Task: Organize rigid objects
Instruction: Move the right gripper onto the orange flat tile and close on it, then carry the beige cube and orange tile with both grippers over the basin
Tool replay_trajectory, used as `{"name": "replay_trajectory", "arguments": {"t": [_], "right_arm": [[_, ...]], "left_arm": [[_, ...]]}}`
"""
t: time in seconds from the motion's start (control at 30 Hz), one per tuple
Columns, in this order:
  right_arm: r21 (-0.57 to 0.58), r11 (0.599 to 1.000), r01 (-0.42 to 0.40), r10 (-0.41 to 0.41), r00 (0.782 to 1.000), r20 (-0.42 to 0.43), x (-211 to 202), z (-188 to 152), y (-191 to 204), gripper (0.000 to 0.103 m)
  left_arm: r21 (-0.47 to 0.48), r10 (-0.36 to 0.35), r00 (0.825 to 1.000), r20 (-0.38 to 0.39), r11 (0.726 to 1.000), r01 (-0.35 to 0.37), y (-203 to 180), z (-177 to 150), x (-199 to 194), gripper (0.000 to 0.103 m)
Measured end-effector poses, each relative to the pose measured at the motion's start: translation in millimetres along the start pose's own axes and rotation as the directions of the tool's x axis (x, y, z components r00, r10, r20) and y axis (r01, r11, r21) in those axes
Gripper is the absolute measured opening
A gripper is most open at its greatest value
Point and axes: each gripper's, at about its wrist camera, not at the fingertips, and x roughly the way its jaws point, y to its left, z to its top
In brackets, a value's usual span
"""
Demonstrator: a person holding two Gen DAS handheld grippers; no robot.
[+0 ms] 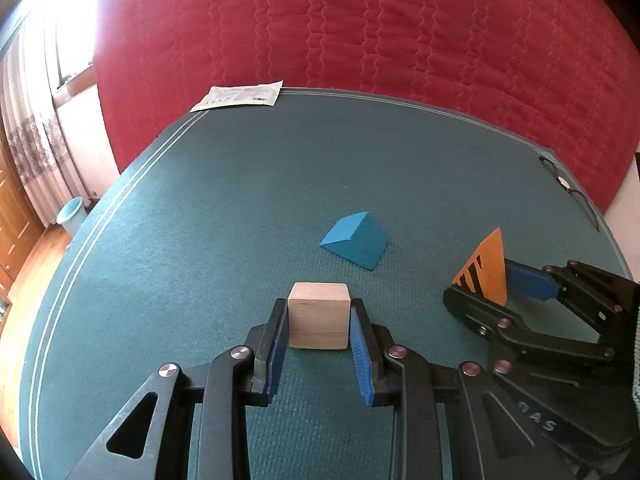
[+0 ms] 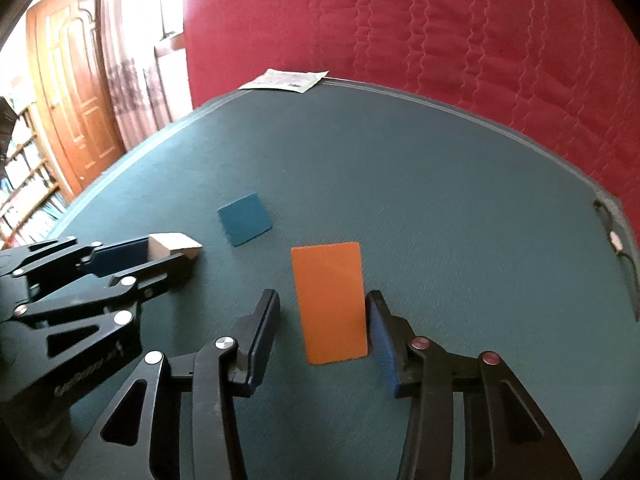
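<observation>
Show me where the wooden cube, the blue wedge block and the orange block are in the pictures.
wooden cube (image 1: 318,322), left wrist view, on its front face.
blue wedge block (image 1: 362,246), left wrist view, on its sloped face.
orange block (image 2: 332,304), right wrist view, on its broad top face.

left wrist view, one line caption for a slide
Left gripper closed on wooden cube, blue wedge beyond on green mat.
</observation>
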Motion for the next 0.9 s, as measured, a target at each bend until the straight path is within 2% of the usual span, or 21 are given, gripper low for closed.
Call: {"name": "replay_trajectory", "arguments": {"t": [0.1, 0.33, 0.6, 0.9], "right_arm": [[0.007, 0.999, 0.038, -0.038, 0.999, 0.001, 0.3, 1.6, 1.4, 0.034], [0.09, 0.995, 0.046, -0.048, 0.999, 0.013, -11.0, -7.3, -10.8, 0.033], [0.161, 0.986, 0.038, -0.044, 0.998, 0.035, -39.2, -36.4, -19.0, 0.033], [0.222, 0.974, 0.037, -0.052, 0.997, 0.061, -70.7, -63.6, -22.3, 0.033]], "left_arm": [[-0.001, -0.009, 1.0, -0.001, 1.0, 0.009, -0.8, -0.6, -0.4, 0.031], [0.012, -0.064, 0.998, 0.009, 0.998, 0.064, -6.9, -1.2, -6.1, 0.031], [0.016, -0.14, 0.99, 0.002, 0.99, 0.14, -14.8, -2.5, -9.1, 0.031], [0.063, -0.212, 0.977, 0.004, 0.975, 0.212, -30.8, -6.7, -18.0, 0.031]]}}
